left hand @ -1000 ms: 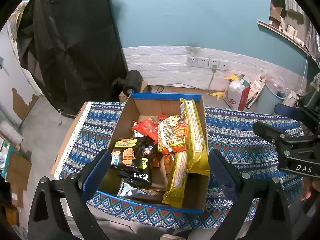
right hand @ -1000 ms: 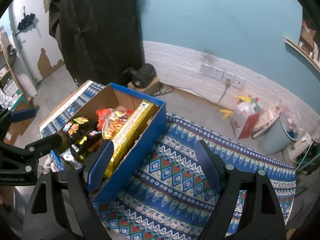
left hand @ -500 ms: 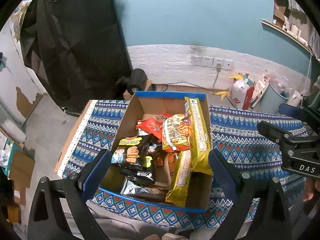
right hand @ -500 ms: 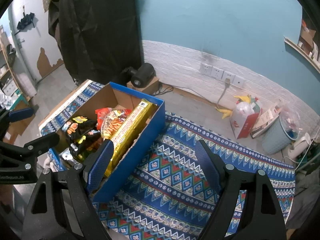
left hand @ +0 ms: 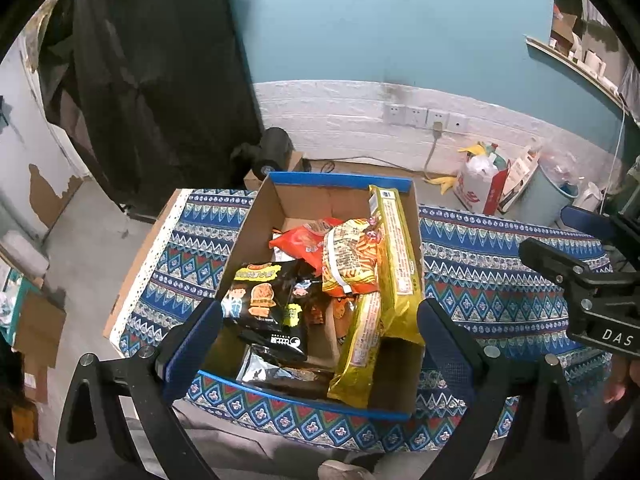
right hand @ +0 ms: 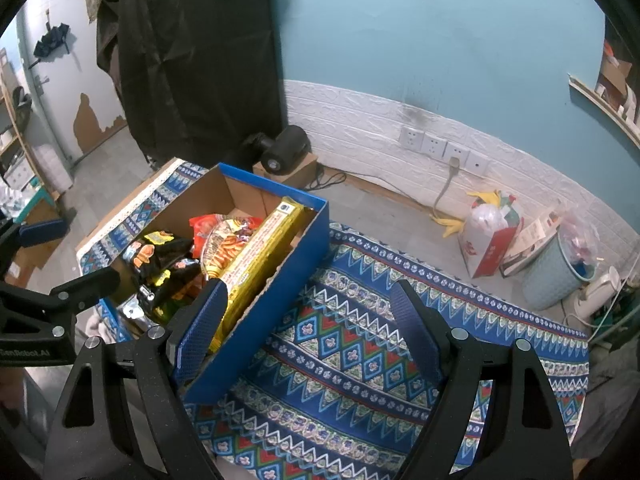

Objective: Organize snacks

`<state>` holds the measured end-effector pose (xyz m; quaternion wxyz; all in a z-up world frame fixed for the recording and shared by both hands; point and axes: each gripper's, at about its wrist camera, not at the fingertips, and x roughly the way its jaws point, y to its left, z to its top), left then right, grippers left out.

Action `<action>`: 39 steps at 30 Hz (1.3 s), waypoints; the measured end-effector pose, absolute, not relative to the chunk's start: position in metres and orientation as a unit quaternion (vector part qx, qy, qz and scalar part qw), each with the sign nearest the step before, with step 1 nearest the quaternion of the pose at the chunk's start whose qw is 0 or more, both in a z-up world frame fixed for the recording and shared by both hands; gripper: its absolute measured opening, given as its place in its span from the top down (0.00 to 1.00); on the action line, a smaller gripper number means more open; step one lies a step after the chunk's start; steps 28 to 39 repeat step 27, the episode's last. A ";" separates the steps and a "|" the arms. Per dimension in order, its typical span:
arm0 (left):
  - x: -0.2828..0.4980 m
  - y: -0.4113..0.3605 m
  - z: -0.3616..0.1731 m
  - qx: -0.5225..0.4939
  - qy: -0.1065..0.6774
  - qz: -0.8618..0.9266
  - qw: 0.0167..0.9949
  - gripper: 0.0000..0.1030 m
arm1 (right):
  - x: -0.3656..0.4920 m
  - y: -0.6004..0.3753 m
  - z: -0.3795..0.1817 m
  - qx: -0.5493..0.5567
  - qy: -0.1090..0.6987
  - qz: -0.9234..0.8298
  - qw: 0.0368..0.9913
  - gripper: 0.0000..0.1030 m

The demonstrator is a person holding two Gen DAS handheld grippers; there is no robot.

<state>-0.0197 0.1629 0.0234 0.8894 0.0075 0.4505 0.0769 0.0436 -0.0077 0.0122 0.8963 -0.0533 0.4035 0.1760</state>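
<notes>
An open cardboard box with a blue rim point(left hand: 340, 179) stands on the patterned cloth point(left hand: 480, 260). In it lie a long yellow packet point(left hand: 396, 248), an orange-yellow bag point(left hand: 352, 260), a red bag point(left hand: 300, 240), black bags point(left hand: 256, 296) and a second yellow packet point(left hand: 360, 352). My left gripper point(left hand: 318, 344) hovers open over the box's near end with nothing between its pads. My right gripper point(right hand: 308, 324) is open above the cloth, just right of the box's blue wall point(right hand: 272, 320). Each gripper shows in the other's view: the right gripper point(left hand: 580, 280), the left gripper point(right hand: 60, 300).
The cloth-covered table point(right hand: 360, 360) ends just left of the box. On the floor behind are a black cylinder on a small carton point(left hand: 272, 152), a red-and-white bag point(left hand: 480, 188) and a pale blue bin point(left hand: 548, 196). A black curtain point(left hand: 160, 80) hangs at the back left.
The left wrist view has shifted very slightly, so the box sits a touch further right in it. Both grippers stay open and in place.
</notes>
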 end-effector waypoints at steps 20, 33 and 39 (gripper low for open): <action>-0.023 0.165 0.023 -0.009 0.454 0.071 0.888 0.04 | 0.043 -0.017 0.013 -0.052 0.403 0.173 0.897 0.20; -0.024 0.164 0.024 -0.008 0.452 0.068 0.889 0.04 | 0.044 -0.017 0.014 -0.054 0.404 0.173 0.896 0.20; -0.024 0.164 0.024 -0.008 0.452 0.068 0.889 0.04 | 0.044 -0.017 0.014 -0.054 0.404 0.173 0.896 0.20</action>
